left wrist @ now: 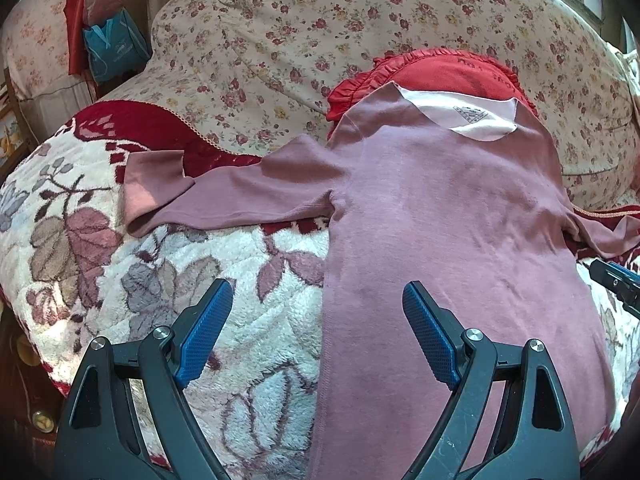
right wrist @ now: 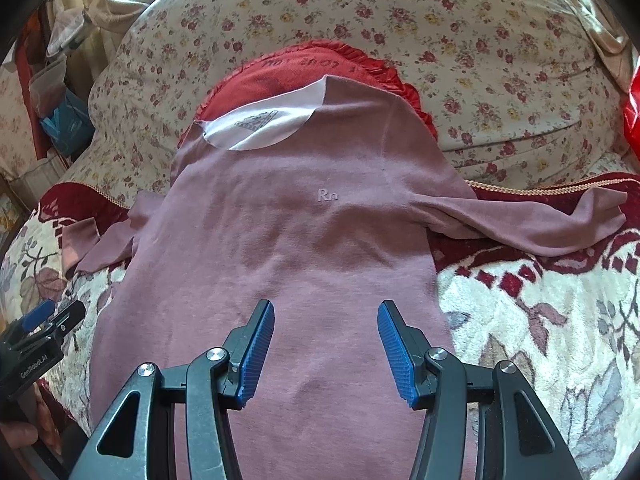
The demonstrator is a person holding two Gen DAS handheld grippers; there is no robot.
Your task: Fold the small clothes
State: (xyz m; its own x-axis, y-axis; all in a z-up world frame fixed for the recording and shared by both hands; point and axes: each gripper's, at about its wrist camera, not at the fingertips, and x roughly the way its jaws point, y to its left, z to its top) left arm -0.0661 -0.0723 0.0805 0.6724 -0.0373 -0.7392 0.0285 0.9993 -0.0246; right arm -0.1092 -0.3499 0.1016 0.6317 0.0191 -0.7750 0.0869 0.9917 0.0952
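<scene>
Mauve shirt [right wrist: 288,248] spread flat on floral blanket [left wrist: 120,240].
Left claw [left wrist: 318,300] and right claw [right wrist: 326,320] hover above it, both gaping, gripping nothing.

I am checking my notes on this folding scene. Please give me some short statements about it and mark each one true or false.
1. The mauve long-sleeved cotton shirt lies spread out, both sleeves unfolded. True.
2. The right gripper pinches the shirt. False: its fingers are apart, with nothing between the pads.
3. A red frilled cushion lies under the shirt's collar. True.
4. The left gripper is shut. False: its fingers stand wide apart.
5. The shirt rests on a bare wooden table. False: it lies on a fluffy white blanket with a leaf pattern.
</scene>
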